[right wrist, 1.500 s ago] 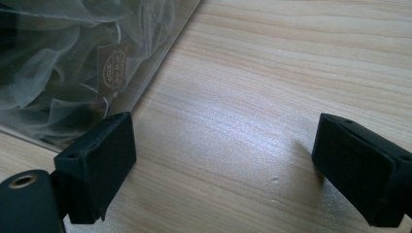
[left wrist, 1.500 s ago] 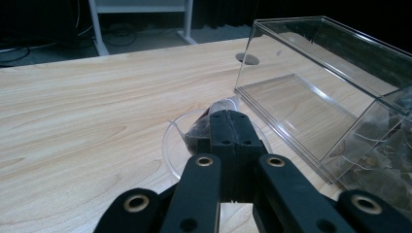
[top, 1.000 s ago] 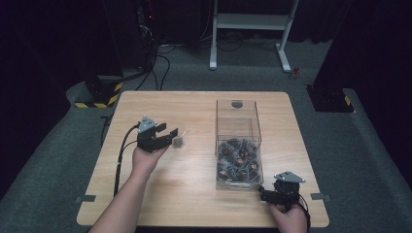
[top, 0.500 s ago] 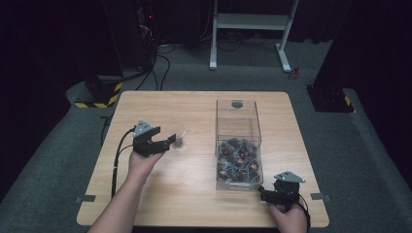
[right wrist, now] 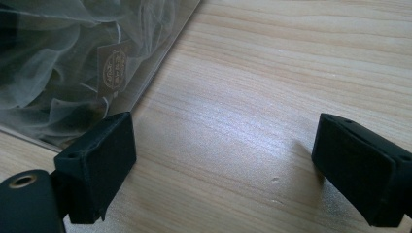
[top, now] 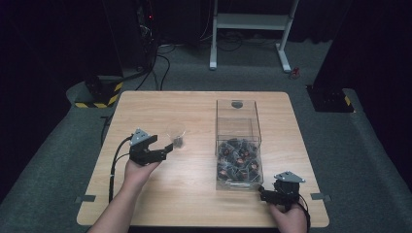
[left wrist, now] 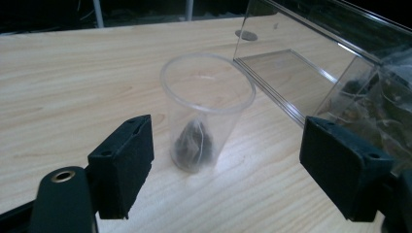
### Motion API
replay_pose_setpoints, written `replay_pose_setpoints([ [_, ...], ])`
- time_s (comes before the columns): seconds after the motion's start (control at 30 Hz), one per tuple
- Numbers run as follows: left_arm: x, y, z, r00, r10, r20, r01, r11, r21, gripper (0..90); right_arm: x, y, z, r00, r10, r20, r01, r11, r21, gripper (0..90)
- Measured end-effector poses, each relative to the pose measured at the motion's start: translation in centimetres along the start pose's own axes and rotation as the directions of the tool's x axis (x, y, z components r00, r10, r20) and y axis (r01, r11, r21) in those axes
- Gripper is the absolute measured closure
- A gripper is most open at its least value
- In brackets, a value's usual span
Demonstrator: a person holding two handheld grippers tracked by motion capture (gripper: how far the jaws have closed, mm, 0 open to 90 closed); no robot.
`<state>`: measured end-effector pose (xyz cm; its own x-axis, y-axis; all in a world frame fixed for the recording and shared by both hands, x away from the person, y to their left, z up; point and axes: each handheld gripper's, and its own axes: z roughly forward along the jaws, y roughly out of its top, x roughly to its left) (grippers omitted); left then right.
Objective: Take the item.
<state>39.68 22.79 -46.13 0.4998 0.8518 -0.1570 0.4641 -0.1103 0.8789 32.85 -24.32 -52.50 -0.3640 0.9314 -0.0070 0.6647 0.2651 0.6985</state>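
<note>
A clear plastic cup (top: 176, 133) stands upright on the wooden table (top: 160, 109), left of the middle, with a dark tea bag (left wrist: 193, 143) in its bottom. My left gripper (top: 166, 150) sits just short of the cup (left wrist: 206, 109), pointing at it. Its jaws have just been opening, and the left gripper (left wrist: 226, 148) is now open, its pads clear of the cup's sides. My right gripper (top: 264, 195) rests open at the table's near right, beside the near corner of a clear box (top: 238, 110). Nothing lies between the jaws of the right gripper (right wrist: 223, 155).
The clear box (left wrist: 311, 68) is tall and narrow, with several wrapped tea bags (top: 238, 160) heaped in its near half. The same bags (right wrist: 73, 58) press against its wall. A small round mark (top: 237, 103) sits on the table behind the box. The table's front edge is near my right hand.
My left gripper's jaws have spread and let go of the cup, and the hand has drawn back a little to the left. The cup stays standing. The right gripper has not moved.
</note>
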Motion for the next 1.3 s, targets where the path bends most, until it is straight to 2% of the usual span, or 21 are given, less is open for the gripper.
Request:
replay_pose_setpoints([
  [0.13, 0.0, -0.9, -0.4, 1.0, 0.002, 0.002, -0.002, 0.9999, 0.016, 20.4, 0.0, 0.0, 0.0, 1.0, 0.0, -0.001, 0.0, 1.0, 0.001, 8.5],
  [0.17, -0.3, -1.1, -0.4, 0.9993, -0.037, 0.011, 0.037, 0.9993, 0.005, 20.4, 0.0, 0.0, 0.0, 1.0, 0.0, -0.002, 0.0, 1.0, 0.002, 8.5],
  [0.2, 0.0, -1.4, -0.6, 1.0, 0.006, 0.006, -0.006, 0.9996, 0.026, 20.4, 0.0, 0.0, 0.0, 1.0, 0.0, -0.001, 0.0, 1.0, 0.001, 8.5],
  [0.23, -0.3, -1.6, -0.5, 0.9993, -0.037, 0.008, 0.037, 0.9993, 0.005, 20.5, 0.0, 0.0, 0.0, 1.0, 0.0, -0.001, 0.0, 1.0, 0.001, 8.5],
  [0.27, -0.9, -2.0, -0.2, 0.994, -0.109, 0.006, 0.11, 0.9931, -0.043, 20.5, 0.0, 0.0, 0.0, 1.0, 0.0, 0.0, 0.0, 1.0, 0.0, 8.6],
  [0.3, -0.7, -2.2, -0.3, 0.9961, -0.088, 0.003, 0.088, 0.9956, -0.03, 20.6, 0.0, 0.0, 0.0, 1.0, 0.0, -0.001, 0.0, 1.0, 0.001, 8.6],
  [0.33, -0.1, -2.4, -0.9, 0.9998, 0.017, 0.002, -0.017, 0.9987, 0.047, 20.7, 0.0, 0.0, 0.0, 1.0, 0.0, 0.0, 0.0, 1.0, 0.0, 8.6],
  [0.63, 0.0, -5.3, -1.2, 0.9997, 0.024, -0.003, -0.023, 0.9928, 0.117, 20.9, 0.0, 0.0, 0.0, 1.0, -0.001, -0.001, 0.001, 1.0, 0.001, 8.6],
  [0.77, 0.1, -6.6, -1.3, 0.9992, 0.038, -0.014, -0.035, 0.9863, 0.161, 21.0, 0.0, 0.0, 0.0, 1.0, -0.001, -0.001, 0.001, 1.0, 0.001, 8.6],
  [0.9, -0.1, -7.6, -1.2, 0.9986, 0.05, -0.014, -0.046, 0.9768, 0.209, 21.0, 0.0, 0.0, 0.0, 1.0, 0.0, 0.0, 0.0, 1.0, 0.001, 8.7],
  [1.0, -0.3, -7.7, -1.4, 0.9974, 0.07, -0.019, -0.064, 0.977, 0.203, 21.0, 0.0, 0.0, 0.0, 1.0, 0.002, 0.0, -0.002, 1.0, 0.002, 8.8],
  [1.17, -0.6, -8.0, -1.0, 0.9949, 0.096, -0.029, -0.087, 0.9656, 0.245, 19.8, 0.0, 0.0, -0.1, 1.0, 0.002, 0.001, -0.002, 1.0, 0.004, 8.8],
  [1.2, -0.9, -8.1, -0.8, 0.9916, 0.122, -0.043, -0.106, 0.9577, 0.267, 19.1, 0.0, 0.0, 0.0, 1.0, 0.003, 0.0, -0.003, 1.0, 0.002, 8.8],
  [1.23, -0.9, -8.1, -0.8, 0.9916, 0.122, -0.043, -0.106, 0.9577, 0.267, 19.1, 0.0, 0.0, 0.0, 1.0, 0.003, 0.0, -0.003, 1.0, 0.002, 8.8],
  [1.3, -1.4, -8.2, -0.7, 0.9859, 0.159, -0.051, -0.139, 0.9509, 0.276, 18.9, 0.0, 0.0, 0.0, 1.0, 0.003, 0.0, -0.003, 1.0, 0.002, 8.8],
])
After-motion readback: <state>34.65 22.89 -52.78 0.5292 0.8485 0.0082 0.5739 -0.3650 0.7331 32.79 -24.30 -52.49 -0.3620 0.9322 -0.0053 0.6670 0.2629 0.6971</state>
